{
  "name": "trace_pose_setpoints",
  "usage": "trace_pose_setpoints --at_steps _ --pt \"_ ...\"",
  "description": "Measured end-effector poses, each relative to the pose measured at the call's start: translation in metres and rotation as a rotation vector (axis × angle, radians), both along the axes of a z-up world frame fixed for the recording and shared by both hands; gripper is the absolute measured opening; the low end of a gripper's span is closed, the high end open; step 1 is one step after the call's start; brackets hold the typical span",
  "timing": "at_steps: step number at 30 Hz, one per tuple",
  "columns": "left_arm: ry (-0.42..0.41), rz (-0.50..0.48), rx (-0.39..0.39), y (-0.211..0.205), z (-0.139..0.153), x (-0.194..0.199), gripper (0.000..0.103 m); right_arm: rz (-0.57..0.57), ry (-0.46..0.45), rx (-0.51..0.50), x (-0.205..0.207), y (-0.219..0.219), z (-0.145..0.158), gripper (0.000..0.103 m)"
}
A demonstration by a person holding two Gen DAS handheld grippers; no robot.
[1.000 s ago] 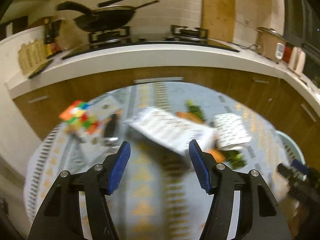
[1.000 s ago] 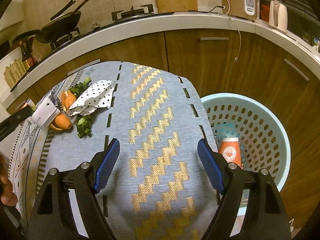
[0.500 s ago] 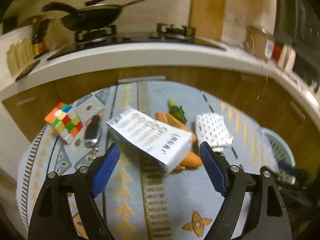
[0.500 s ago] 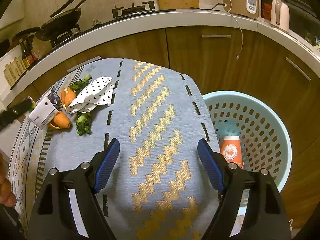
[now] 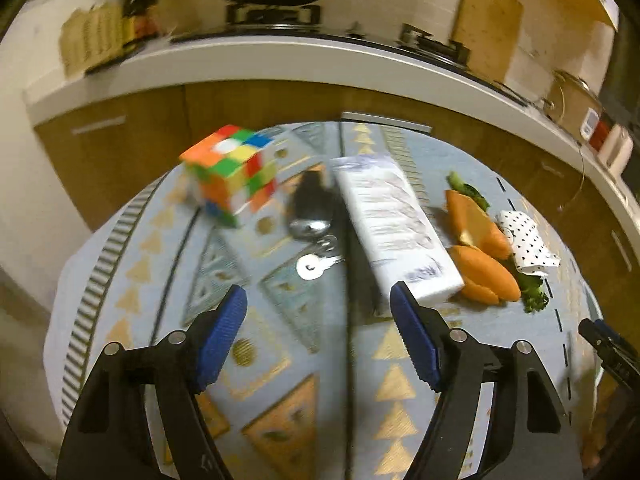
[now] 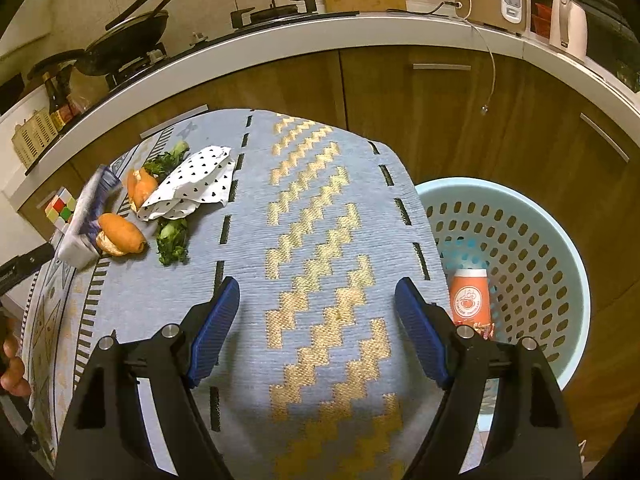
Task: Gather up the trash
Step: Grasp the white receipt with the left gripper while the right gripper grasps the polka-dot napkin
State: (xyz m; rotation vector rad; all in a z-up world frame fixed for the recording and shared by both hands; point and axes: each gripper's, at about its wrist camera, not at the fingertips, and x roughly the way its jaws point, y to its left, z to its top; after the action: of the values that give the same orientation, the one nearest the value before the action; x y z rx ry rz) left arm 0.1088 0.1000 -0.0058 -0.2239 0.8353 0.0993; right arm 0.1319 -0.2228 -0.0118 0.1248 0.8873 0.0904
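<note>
A white printed carton [image 5: 396,232] lies on the blue patterned cloth, one end resting on orange peel pieces [image 5: 484,264] beside green scraps [image 5: 532,296] and a crumpled polka-dot paper [image 5: 524,240]. My left gripper [image 5: 316,292] hovers low over the cloth with its jaws closing and nothing between them; the carton's near end lies just beyond the right fingertip. My right gripper [image 6: 318,286] stands open over bare cloth, empty. Its view shows the carton [image 6: 86,220], peel [image 6: 120,234], greens [image 6: 172,240] and paper [image 6: 192,188] at far left.
A colour cube [image 5: 230,172] and a car key with keys [image 5: 312,216] lie left of the carton. A light blue basket [image 6: 560,240] beside the table's right edge holds an orange bottle [image 6: 470,296]. Kitchen counter and wooden cabinets run behind. A hand [image 6: 12,364] shows at the left edge.
The left gripper has swung left and lower: the carton went from ahead of its jaws to their right, and cube and keys came nearer. Its jaws widened, then narrowed. The right gripper kept still.
</note>
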Motion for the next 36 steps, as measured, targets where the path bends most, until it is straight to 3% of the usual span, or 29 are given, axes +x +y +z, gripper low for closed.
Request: trace_pose_setpoints --at_steps 5,10,15,19,22,32,36 --pt "-0.026 -0.046 -0.100 -0.009 0.014 0.009 0.077 0.046 -0.010 -0.026 0.003 0.012 0.006 0.076" --pt "0.019 -0.027 -0.032 -0.041 0.012 0.045 0.080 0.127 -0.041 -0.017 0.014 0.031 0.025 0.076" --pt "0.031 0.003 -0.061 -0.043 0.002 0.072 0.077 0.181 -0.026 0.006 0.043 0.053 0.044 0.076" --pt "0.054 -0.008 -0.007 -0.053 -0.007 0.086 0.068 0.187 -0.007 0.023 0.064 0.067 0.047 0.076" --pt "0.067 -0.005 0.031 -0.055 -0.018 0.090 0.056 0.188 0.005 0.020 0.074 0.075 0.044 0.076" --pt "-0.049 -0.047 -0.034 -0.048 -0.021 0.071 0.051 0.182 0.131 0.072 0.116 0.091 0.012 0.076" --pt "-0.056 -0.058 -0.013 -0.056 -0.022 0.072 0.051 0.186 0.153 0.070 0.125 0.099 0.001 0.060"
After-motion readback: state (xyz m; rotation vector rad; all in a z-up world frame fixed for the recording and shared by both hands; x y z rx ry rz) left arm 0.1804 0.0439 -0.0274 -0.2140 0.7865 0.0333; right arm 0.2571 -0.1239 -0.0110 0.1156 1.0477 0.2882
